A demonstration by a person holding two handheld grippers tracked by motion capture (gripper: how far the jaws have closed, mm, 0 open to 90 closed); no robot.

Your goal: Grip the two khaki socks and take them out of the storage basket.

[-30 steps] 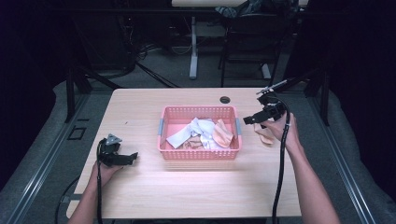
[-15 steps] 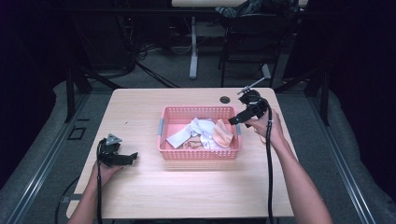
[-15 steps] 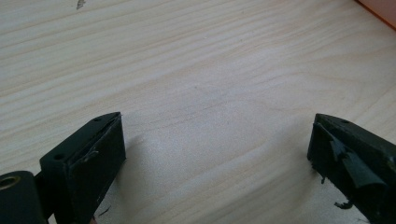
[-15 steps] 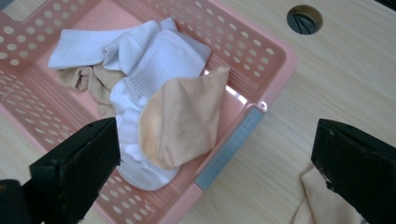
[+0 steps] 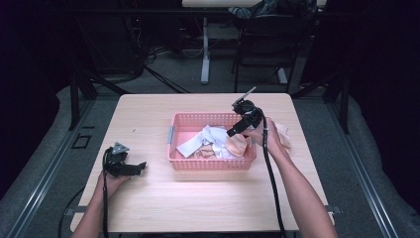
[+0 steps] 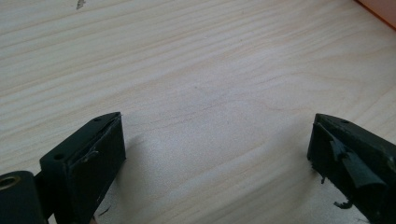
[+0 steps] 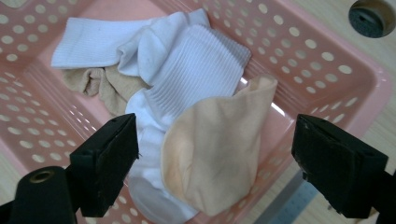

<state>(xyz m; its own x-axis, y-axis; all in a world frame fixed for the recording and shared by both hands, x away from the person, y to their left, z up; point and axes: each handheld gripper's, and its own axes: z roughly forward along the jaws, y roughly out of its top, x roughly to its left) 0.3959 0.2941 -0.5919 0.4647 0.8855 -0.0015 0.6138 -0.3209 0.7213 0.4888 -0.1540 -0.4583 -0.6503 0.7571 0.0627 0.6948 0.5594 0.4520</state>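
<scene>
Our right gripper (image 7: 215, 154) hangs over the right end of the pink basket (image 5: 178, 163), tipped down into it. Its jaws stand wide apart and have just been closing a little, but they hold nothing yet. Right between them, a bit lower down, lies the peach sock (image 7: 219, 149). It leans on the basket wall near the corner, and its long side runs from close to us up and away, so the jaws sit one on each side of it. That looks like the way we want it: we think the gripper only has to go straight down and pinch.

Under the peach sock lies a white sock (image 7: 187, 70), and it touches it, so we might grab both by mistake. A tan sock (image 7: 107, 88) lies farther off, to the left in the right gripper view.

Our left gripper (image 5: 130, 168) rests on the wooden table (image 6: 196, 70), well apart from the basket. Its jaws are wide open too, with only bare wood between them. So the right hand is much nearer.
</scene>
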